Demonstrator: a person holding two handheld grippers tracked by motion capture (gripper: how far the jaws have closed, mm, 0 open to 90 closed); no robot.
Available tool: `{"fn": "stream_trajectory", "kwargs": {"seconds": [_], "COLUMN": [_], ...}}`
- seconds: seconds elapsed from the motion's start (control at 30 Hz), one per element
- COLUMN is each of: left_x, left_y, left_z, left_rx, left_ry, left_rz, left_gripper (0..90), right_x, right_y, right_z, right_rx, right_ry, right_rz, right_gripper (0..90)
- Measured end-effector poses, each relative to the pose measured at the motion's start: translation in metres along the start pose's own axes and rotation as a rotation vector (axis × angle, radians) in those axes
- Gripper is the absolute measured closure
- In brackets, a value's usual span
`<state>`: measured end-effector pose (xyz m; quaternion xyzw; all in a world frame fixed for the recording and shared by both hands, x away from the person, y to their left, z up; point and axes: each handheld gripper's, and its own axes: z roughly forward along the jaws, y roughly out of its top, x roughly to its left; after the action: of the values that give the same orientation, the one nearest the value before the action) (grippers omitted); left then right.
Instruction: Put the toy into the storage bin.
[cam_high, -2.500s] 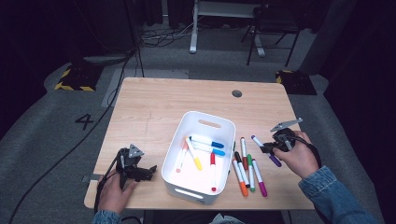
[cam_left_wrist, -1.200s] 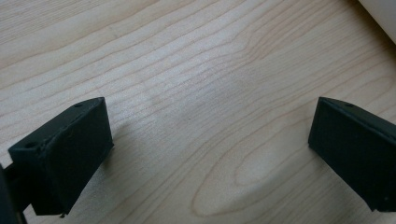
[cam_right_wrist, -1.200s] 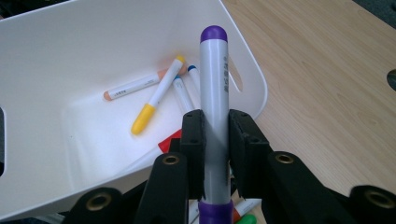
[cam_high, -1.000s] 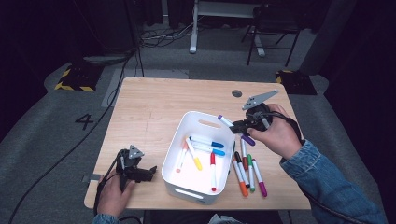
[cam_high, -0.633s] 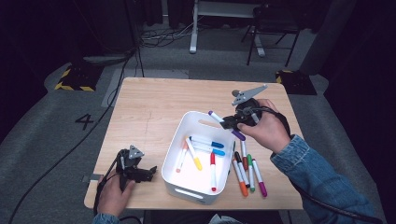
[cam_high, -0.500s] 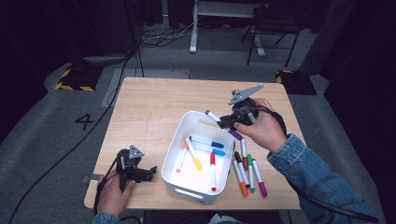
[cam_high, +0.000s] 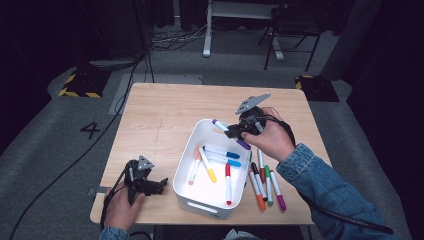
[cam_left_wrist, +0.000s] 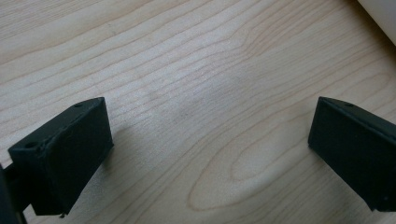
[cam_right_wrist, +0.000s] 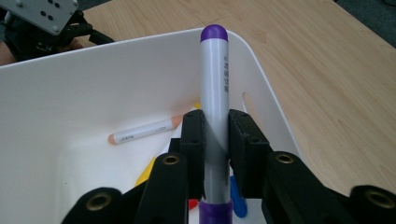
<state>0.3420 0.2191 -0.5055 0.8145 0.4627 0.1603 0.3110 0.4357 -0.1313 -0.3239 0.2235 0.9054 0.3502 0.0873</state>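
Observation:
My right gripper (cam_high: 234, 131) is shut on a purple-capped white marker (cam_high: 218, 123), gripping it across the barrel. It holds the marker over the far right corner of the white bin (cam_high: 186, 156), with the cap pointing left across the bin. In the right gripper view the marker (cam_right_wrist: 214, 79) stands between the pads (cam_right_wrist: 192, 135) above the bin's inside wall (cam_right_wrist: 93, 93). Several markers lie in the bin, among them an orange one (cam_right_wrist: 144, 129). My left gripper (cam_high: 159, 186) rests open on the table left of the bin, with bare wood between its jaws (cam_left_wrist: 210, 140).
Several loose markers (cam_high: 265, 185) lie in a row on the table right of the bin, under my right forearm. The wooden table (cam_high: 160, 110) stretches bare behind the bin. A dark floor with cables and a chair lies beyond the far edge.
My right hand has carried the purple marker up from the row of loose markers and leftward to the bin's far right corner. The left gripper has stayed put.

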Motion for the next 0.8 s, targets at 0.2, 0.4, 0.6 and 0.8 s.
{"fn": "stream_trajectory", "kwargs": {"seconds": [0.2,0.4,0.6,0.8], "left_x": [0.000,0.000,0.000,0.000], "left_y": [0.000,0.000,0.000,0.000], "left_z": [0.000,0.000,0.000,0.000], "left_rx": [0.000,0.000,0.000,0.000], "left_ry": [0.000,0.000,0.000,0.000], "left_rz": [0.000,0.000,0.000,0.000], "left_gripper": [0.0,0.0,0.0,0.0], "right_x": [0.002,0.008,0.011,0.015], "right_y": [-0.005,-0.011,-0.016,-0.018], "right_z": [0.011,0.024,0.032,0.043], "right_rx": [0.032,0.081,0.118,0.146], "right_ry": [0.010,0.007,-0.001,0.005], "right_rz": [-0.018,-0.035,-0.051,-0.084], "right_gripper": [76.9,77.0,77.0,77.0]}}
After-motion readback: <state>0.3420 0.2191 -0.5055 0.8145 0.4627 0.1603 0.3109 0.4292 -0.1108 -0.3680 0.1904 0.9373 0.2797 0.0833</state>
